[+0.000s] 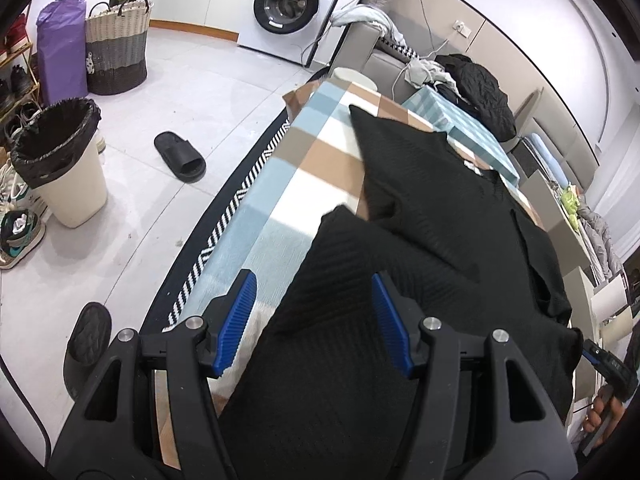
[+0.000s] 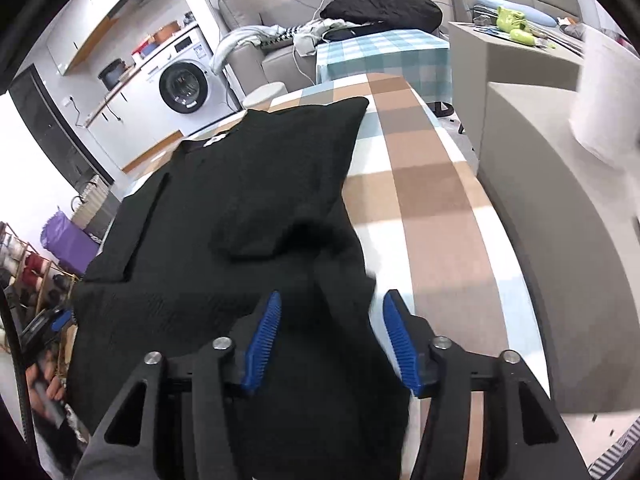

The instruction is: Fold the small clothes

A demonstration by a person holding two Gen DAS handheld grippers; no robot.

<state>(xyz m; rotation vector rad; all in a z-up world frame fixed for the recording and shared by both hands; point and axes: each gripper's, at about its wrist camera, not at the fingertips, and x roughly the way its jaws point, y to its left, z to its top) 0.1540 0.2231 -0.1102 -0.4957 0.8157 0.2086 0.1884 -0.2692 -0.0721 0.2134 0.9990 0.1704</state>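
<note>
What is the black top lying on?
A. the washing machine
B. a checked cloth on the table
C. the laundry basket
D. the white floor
B: the black top is spread over the blue, brown and white checked cloth that covers the table, and both open grippers, left gripper and right gripper, hang over its near end.

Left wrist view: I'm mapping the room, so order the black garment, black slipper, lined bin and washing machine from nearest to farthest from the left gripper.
1. Black garment, lying between the open fingers of the left gripper.
2. Black slipper, on the floor, left.
3. Lined bin, far left; too close to the slipper to call.
4. Washing machine, by the back wall.
</note>
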